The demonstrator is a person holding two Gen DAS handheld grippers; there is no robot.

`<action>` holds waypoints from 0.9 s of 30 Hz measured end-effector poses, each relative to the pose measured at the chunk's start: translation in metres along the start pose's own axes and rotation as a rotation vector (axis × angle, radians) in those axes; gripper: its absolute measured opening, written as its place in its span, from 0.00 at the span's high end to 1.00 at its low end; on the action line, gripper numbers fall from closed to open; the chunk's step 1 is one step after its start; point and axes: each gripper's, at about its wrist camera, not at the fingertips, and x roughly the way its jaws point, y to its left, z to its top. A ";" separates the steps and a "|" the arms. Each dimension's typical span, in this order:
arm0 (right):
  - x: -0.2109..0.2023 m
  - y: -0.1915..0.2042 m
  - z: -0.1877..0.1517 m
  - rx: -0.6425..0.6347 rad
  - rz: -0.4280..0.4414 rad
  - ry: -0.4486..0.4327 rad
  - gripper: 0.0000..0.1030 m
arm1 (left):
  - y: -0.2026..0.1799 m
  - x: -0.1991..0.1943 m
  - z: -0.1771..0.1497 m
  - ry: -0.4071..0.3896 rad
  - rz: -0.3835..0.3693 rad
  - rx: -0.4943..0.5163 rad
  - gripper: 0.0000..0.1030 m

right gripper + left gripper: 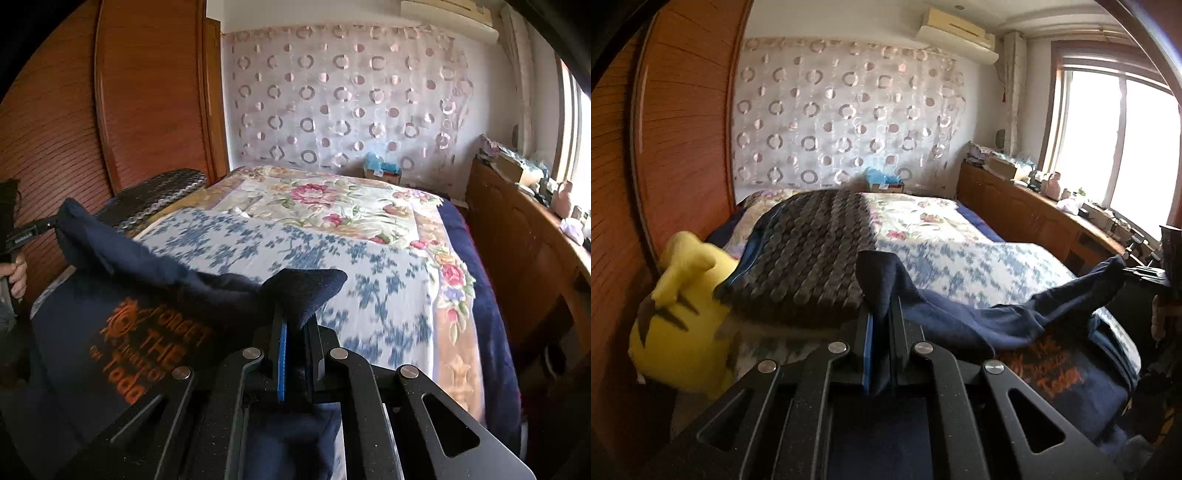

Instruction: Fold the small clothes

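Observation:
A navy T-shirt [979, 325] with orange lettering hangs stretched between both grippers above the bed. My left gripper [881, 314] is shut on one bunched corner of the T-shirt, which sticks up past its fingertips. The right wrist view shows my right gripper [297, 317] shut on the other corner of the T-shirt [147, 295], whose orange print faces up to the left. The left gripper [48, 225] shows at that view's left edge, held by a hand [16, 275]. The right gripper [1145, 275] appears at the right edge of the left wrist view.
Below lies the bed with a blue-flowered white cloth [332, 266] over a floral quilt [332, 199]. A dark knitted blanket [812, 251] and a yellow plush toy [683, 314] sit on the left. A wooden wardrobe [129, 110] stands left, a wooden counter [1034, 214] with clutter right under the window.

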 end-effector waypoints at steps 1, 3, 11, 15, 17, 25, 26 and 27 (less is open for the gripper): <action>-0.005 -0.002 -0.006 0.010 0.002 0.001 0.93 | 0.001 -0.005 -0.005 0.001 0.008 -0.001 0.93; -0.013 -0.008 -0.018 0.027 0.006 0.003 0.93 | 0.004 -0.013 -0.009 0.003 0.004 -0.008 0.93; -0.049 0.003 -0.029 0.038 -0.007 0.026 0.93 | 0.012 -0.046 -0.028 0.006 0.012 -0.024 0.93; -0.059 0.010 -0.025 0.035 -0.010 0.047 0.93 | 0.017 -0.054 -0.037 0.030 0.025 -0.025 0.93; -0.060 0.011 -0.026 0.027 -0.014 0.066 0.93 | 0.016 -0.057 -0.041 0.041 0.031 -0.013 0.93; -0.044 0.015 -0.064 0.071 0.000 0.200 0.93 | 0.010 -0.035 -0.071 0.166 0.079 0.047 0.92; -0.039 0.014 -0.068 0.079 -0.005 0.218 0.93 | 0.011 -0.034 -0.072 0.173 0.081 0.047 0.90; -0.035 0.013 -0.071 0.090 -0.006 0.232 0.93 | 0.011 -0.034 -0.072 0.175 0.082 0.047 0.88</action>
